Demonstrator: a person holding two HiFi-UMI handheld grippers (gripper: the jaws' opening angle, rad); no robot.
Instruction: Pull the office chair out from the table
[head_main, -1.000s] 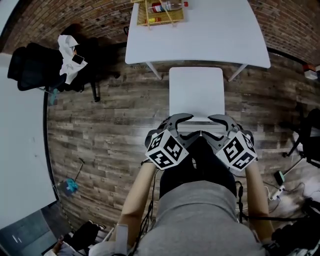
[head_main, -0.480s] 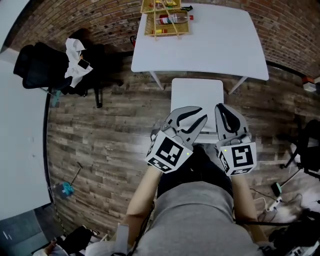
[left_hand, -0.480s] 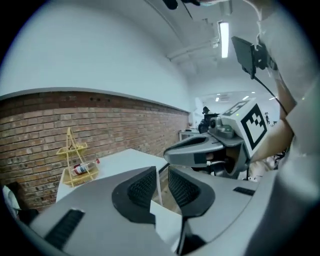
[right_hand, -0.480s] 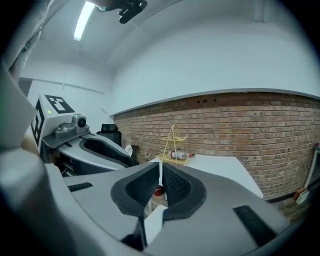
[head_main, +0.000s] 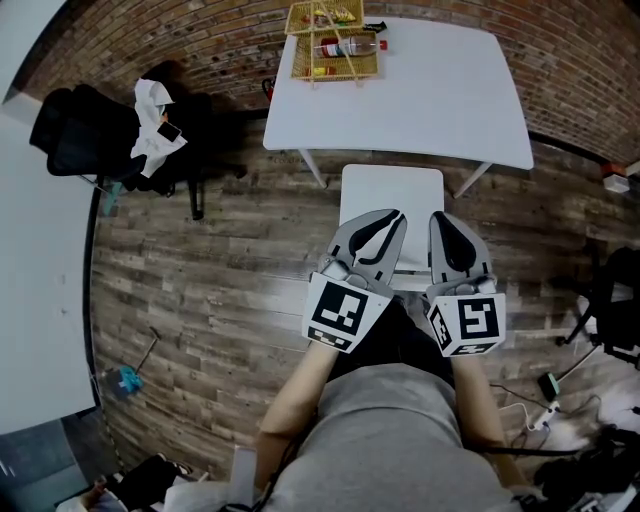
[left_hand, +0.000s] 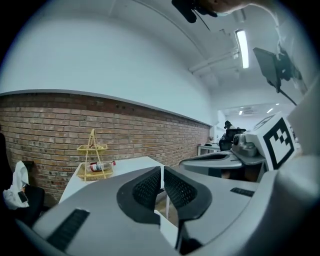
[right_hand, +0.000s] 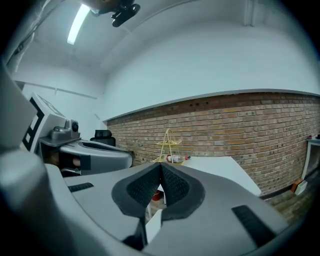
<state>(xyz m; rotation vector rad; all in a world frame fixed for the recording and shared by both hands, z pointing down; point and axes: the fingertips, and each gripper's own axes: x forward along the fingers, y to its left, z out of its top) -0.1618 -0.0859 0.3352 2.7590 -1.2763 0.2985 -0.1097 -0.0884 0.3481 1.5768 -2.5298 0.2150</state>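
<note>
A white chair (head_main: 392, 190) stands just in front of the white table (head_main: 430, 100), its far edge near the table's front edge. My left gripper (head_main: 393, 217) hovers above the chair's near part and points toward the table. Its jaws are closing, and the left gripper view shows the left gripper (left_hand: 163, 172) with its pads all but together and nothing between them. My right gripper (head_main: 442, 218) hovers beside it, level with it. In its own view the right gripper (right_hand: 161, 170) is shut and empty. Neither gripper touches the chair.
A yellow wire rack (head_main: 330, 40) with a bottle sits on the table's far left corner. A black office chair (head_main: 100, 135) draped with clothes stands at the left. Cables and stands lie at the right (head_main: 600, 300). A white surface (head_main: 40, 300) runs along the left edge.
Both grippers were open at the chair's near edge, jaws turned inward. They have lifted off it, swung to point at the table, and closed with nothing in them.
</note>
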